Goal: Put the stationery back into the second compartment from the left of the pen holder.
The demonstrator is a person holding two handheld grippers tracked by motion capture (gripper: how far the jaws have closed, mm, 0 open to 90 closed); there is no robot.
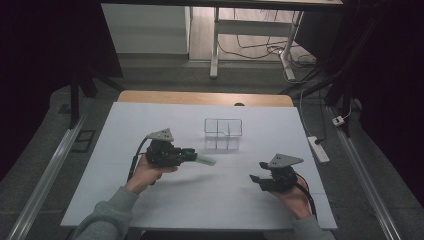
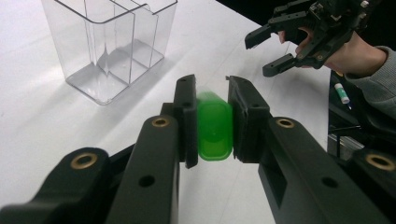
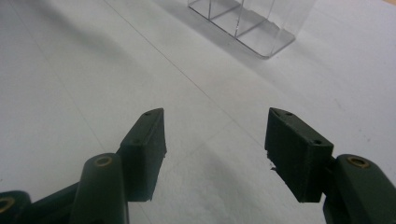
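While held clear of the table: left gripper [image 2: 209, 122] is clamped on a green tube [image 2: 214, 126], pads pressing both its sides.
Green tube: juts from the jaws toward the table's right edge, lifted off the white surface, left of the table's middle in the high view [image 1: 202, 159].
Writing: no label or brand can be read on the tube, on either gripper or on the organizer.
Right gripper: [image 3: 215, 149] jaws stand apart with nothing between them; bare table under them; it sits near the table's right front corner [image 1: 260, 177].
Clear organizer: [image 1: 223, 133] transparent, with divided compartments, upright near the table's middle, toward the far edge; compartments look empty.
Table: [image 1: 125, 150] white sheet over a wooden top, whose wood shows along the far edge.
Open room: bare surface between the two grippers and along the front edge; wide bare strips beside the left and right edges.
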